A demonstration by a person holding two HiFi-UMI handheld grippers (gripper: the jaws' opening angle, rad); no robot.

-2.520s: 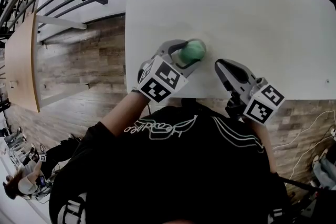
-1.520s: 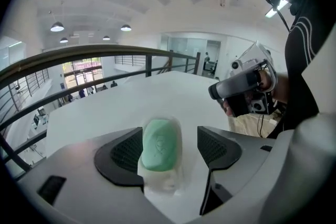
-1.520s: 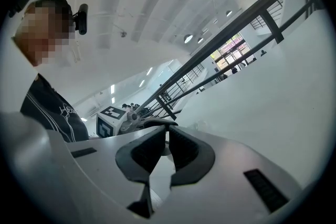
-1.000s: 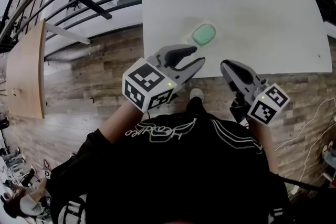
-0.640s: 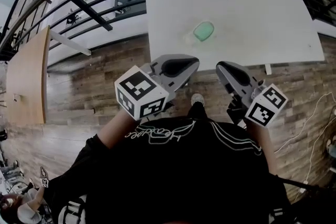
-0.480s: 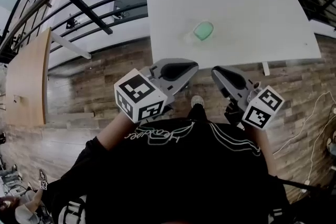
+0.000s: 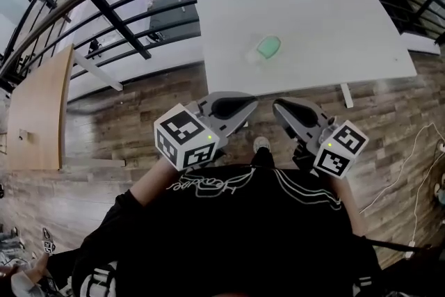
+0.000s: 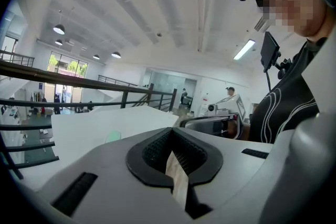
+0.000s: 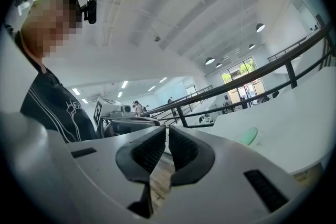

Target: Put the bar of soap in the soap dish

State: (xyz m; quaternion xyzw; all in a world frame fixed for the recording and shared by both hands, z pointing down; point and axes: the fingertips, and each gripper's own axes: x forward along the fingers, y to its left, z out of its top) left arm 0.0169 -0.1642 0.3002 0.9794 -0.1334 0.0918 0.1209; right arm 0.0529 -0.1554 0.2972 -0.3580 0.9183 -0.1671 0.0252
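Left gripper [image 7: 243, 108] and right gripper [image 7: 279, 111] sit near the torso, off the table edge, jaws pressed together on nothing. Farther out, the green bar of soap [image 7: 268, 47] lies in the clear soap dish [image 7: 250, 56] on the white table [image 7: 334, 24], well apart from both. Task looks done. Risk: a stray reach back could knock the light dish and spill the soap.

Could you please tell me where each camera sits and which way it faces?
Head view: on the person's head, looking steeply down; left gripper, right gripper, torso show.
Left gripper view: rides that gripper, faces the table along shut jaws; torso shows.
Right gripper view: the same, mirrored.
Shared: all three see the green soap.
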